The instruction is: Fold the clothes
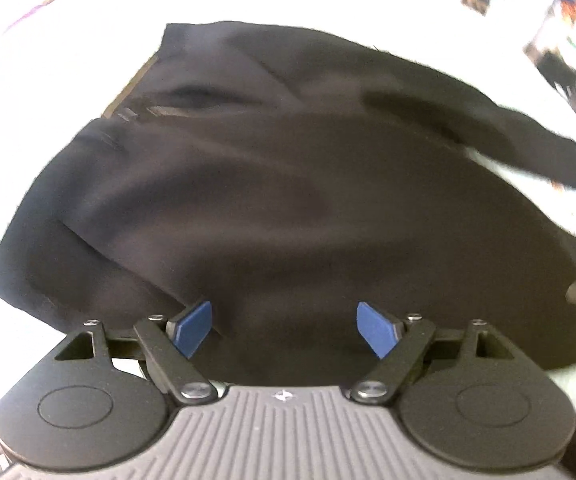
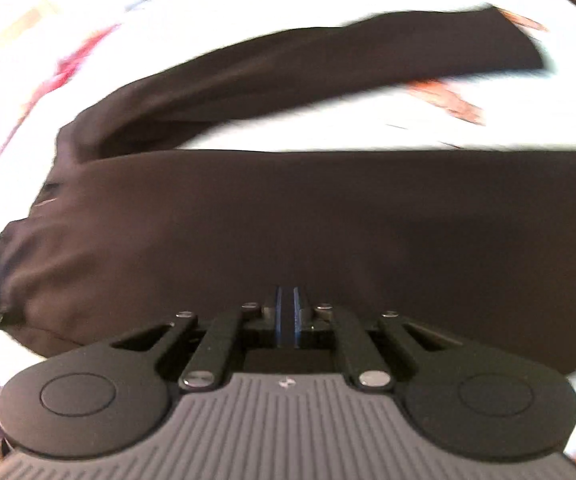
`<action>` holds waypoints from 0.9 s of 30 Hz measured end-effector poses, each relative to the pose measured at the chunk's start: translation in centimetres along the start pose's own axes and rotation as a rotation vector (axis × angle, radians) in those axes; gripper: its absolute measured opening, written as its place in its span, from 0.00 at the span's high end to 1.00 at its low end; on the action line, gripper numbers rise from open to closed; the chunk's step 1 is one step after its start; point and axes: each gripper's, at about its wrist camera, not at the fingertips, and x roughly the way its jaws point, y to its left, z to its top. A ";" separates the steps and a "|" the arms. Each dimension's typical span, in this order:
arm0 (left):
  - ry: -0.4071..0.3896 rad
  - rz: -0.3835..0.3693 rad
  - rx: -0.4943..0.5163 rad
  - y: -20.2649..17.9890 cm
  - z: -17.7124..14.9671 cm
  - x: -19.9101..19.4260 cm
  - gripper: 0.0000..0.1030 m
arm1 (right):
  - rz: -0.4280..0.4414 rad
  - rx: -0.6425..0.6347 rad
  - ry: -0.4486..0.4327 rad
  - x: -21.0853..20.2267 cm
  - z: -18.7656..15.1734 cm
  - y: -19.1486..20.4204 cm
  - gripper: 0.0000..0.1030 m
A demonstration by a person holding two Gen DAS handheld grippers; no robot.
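With black garment (image 1: 288,184) spread on white sheet (image 1: 68,60), lying directly ahead of and beneath both jaw pairs: left gripper (image 1: 284,328) spread wide, empty. Right gripper (image 2: 287,312) pressed together; cloth pinched or not, cannot tell. Advisable: confirm hem caught before lifting, fold sleeve (image 2: 307,68) inward.

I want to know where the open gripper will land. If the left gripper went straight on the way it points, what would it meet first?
Most likely the black garment: the left gripper points down at it, jaws wide apart, nothing between them. How far off is unclear.
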 end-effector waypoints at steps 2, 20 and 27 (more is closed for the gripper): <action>0.019 0.060 -0.036 2.1 0.7 1.5 0.19 | 0.069 -0.031 0.003 1.5 0.9 2.7 0.86; -0.003 0.089 -0.068 4.1 5.4 4.2 0.17 | 0.138 -0.148 0.118 6.0 3.6 9.3 0.85; 0.059 0.160 -0.102 5.1 4.5 7.1 0.17 | 0.124 -0.177 0.200 10.2 3.9 12.0 0.77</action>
